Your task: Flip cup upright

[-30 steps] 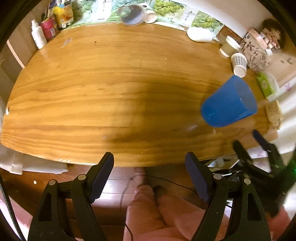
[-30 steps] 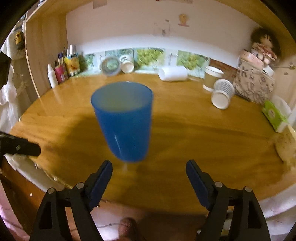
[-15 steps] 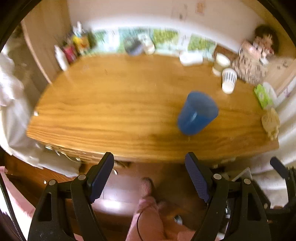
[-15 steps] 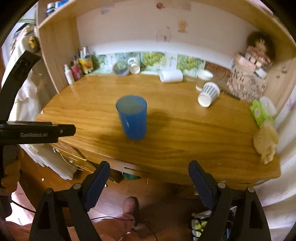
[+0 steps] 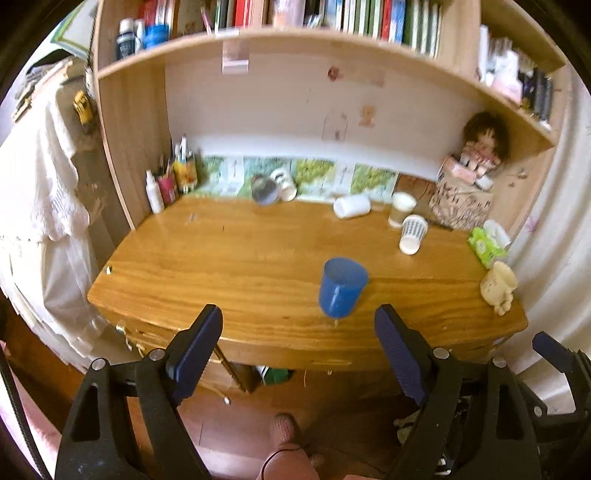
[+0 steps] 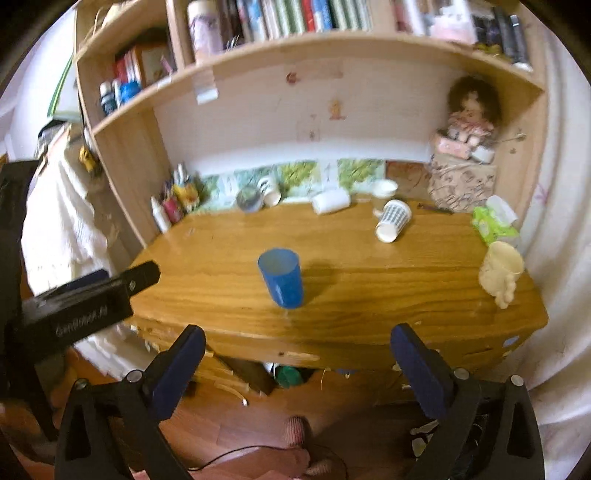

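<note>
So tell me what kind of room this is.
Most likely a child's bedroom or study corner at home: a wooden desk with a bookshelf full of books above it, a doll in the corner, and stickers on the back wall.

One blue cup (image 5: 343,288) stands on the desk (image 5: 236,266). Two paper cups (image 5: 413,234) sit near the back right, one doll (image 5: 480,144), one tissue pack (image 5: 487,246).
</note>
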### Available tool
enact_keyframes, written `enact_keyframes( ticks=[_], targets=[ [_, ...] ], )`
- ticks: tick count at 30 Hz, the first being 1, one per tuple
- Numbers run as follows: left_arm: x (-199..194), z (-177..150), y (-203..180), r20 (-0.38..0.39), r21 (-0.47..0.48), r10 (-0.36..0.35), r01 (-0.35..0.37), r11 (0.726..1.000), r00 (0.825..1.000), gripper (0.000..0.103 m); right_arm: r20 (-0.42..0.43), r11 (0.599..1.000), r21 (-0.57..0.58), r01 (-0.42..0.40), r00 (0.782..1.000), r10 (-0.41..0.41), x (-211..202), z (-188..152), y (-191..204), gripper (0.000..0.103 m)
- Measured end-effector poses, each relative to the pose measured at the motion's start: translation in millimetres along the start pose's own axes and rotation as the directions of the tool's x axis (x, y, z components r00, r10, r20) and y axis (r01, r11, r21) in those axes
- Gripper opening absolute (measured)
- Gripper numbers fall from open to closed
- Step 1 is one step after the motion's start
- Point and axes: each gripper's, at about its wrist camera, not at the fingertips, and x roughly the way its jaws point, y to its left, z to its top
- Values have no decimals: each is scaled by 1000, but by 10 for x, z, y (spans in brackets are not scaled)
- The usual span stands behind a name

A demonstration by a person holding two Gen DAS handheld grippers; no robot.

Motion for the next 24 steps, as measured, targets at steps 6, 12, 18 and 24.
enact_keyframes(
  ticks=[6,12,18,24],
  targets=[
    [-308,13,-50,151,6,-18,17,1000,988,103,107,998,48,41,993,-46,-243,-23,-73,102],
    [-588,-6,-77,290,14,-13,9,1000,957,103,205,995,63,82,974,-93,-458,-48,-81,102],
    [-774,-69,-89,367,43,2,-19,999,930,103,303,990,106,92,945,-120,-650,-68,-108,102],
    [-832,-103,-84,386,50,4,-25,998,923,103,334,988,120,100,933,-134,-724,-102,-86,102]
  ],
)
